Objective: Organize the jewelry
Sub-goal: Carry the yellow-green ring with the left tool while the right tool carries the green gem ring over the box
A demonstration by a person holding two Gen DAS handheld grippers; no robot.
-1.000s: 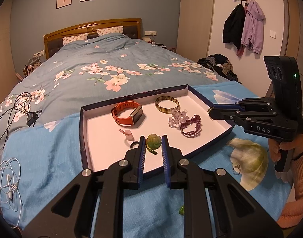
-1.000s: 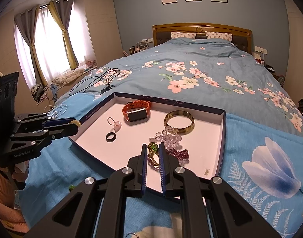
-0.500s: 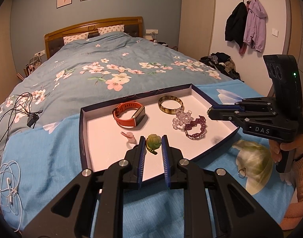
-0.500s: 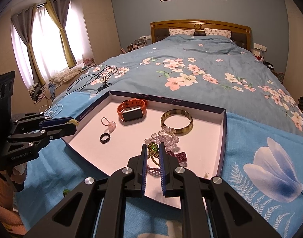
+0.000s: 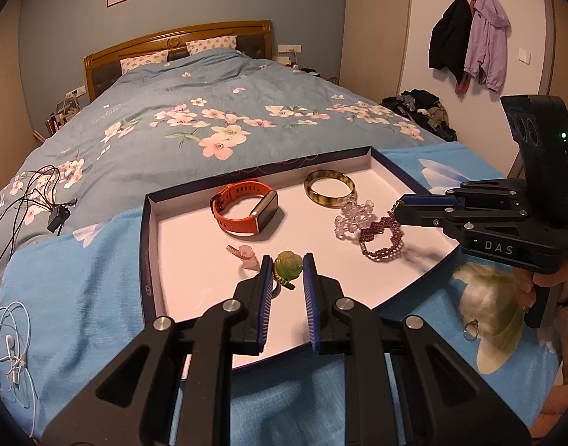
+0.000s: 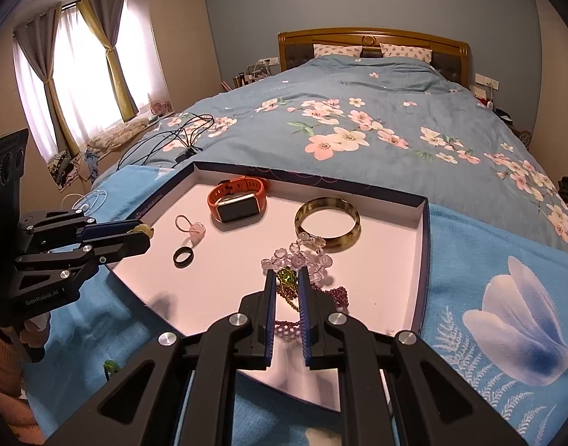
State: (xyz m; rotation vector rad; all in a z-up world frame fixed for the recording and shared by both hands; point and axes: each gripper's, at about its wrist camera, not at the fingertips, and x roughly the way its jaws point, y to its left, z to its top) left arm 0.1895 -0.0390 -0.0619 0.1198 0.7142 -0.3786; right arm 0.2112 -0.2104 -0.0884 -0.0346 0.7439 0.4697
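Two claws hang over the bed (image 5: 217,111), each gripping a small piece above the shallow tray (image 5: 149,245) that lies on the blue cover at the bed's foot edge. Little has altered in the last second. The tray and its contents lie as they did: the orange watch (image 5: 245,206) and the amber bangle (image 5: 330,188) toward the tray's far edge, the clear bead cluster (image 5: 352,217) and the purple bead bracelet (image 5: 382,238) near its right edge, the pink charm (image 5: 245,254) and, in the right wrist view, the black ring (image 6: 182,256) toward its left edge.

The one real change is with the left claw (image 5: 287,275): it has crept in over the tray's near edge and sunk a little, so the tray now fills more of its view. It is clamped on the green carved pendant (image 5: 287,265), and its jaws have not widened. The right claw (image 6: 287,278) has barely shifted; it is closed on the green bead strand (image 6: 287,277), which dangles over the bead cluster and the purple bracelet.

I judge that both pieces are at the point of delivery but neither is set down yet; the left is nearer to a release on the bare floor beside the pink charm. A small ring (image 5: 470,329) lies on the cover outside the tray's right edge, so gathering is not done.
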